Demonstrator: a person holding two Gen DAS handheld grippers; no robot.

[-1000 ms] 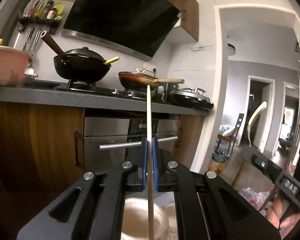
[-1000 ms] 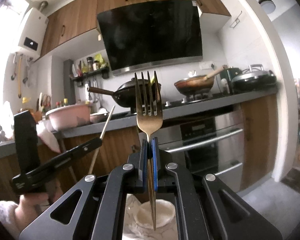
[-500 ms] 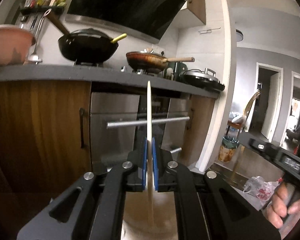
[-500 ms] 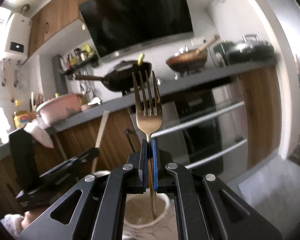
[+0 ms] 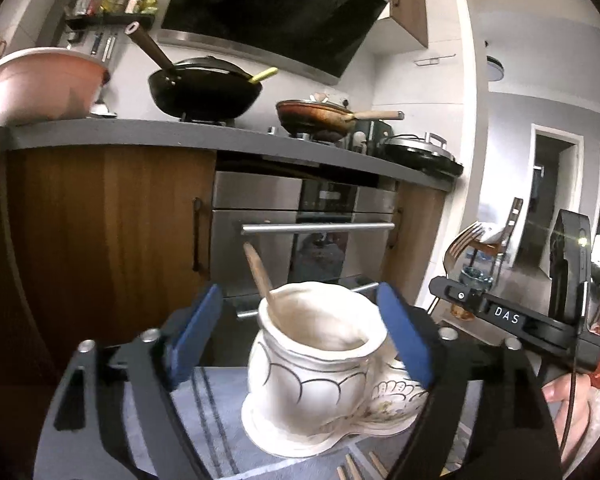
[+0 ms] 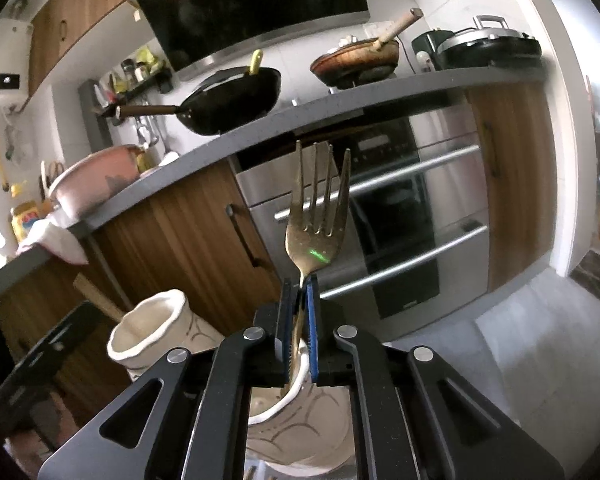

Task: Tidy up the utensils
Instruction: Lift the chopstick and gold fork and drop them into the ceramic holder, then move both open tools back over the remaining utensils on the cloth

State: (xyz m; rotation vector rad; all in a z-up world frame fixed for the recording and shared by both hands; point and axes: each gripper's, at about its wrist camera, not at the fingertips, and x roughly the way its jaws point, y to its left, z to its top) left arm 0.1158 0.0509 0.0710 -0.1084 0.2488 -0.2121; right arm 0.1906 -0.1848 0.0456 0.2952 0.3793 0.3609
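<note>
A white ceramic utensil holder (image 5: 320, 368) with black line patterns stands on a striped cloth. A wooden utensil (image 5: 260, 276) leans in its left pot. My left gripper (image 5: 300, 332) is open, its blue pads on either side of the holder's rim. My right gripper (image 6: 299, 312) is shut on a gold fork (image 6: 318, 208), tines up, its handle end over the holder's second pot (image 6: 296, 428). The left pot (image 6: 156, 332) shows at the left in the right wrist view. The fork (image 5: 460, 248) and right gripper also show at the right in the left wrist view.
The grey striped cloth (image 5: 212, 412) lies under the holder. Wooden chopstick tips (image 5: 356, 468) lie at its front. Behind are a kitchen counter (image 5: 180, 136) with a black wok (image 5: 204, 92), a frying pan (image 5: 316, 118) and a pink bowl (image 5: 44, 84), and an oven (image 5: 304, 232) below.
My left gripper has opened and let go of the wooden utensil, which now stands in the holder. Both grippers have come down towards the holder; the fork is still held.
</note>
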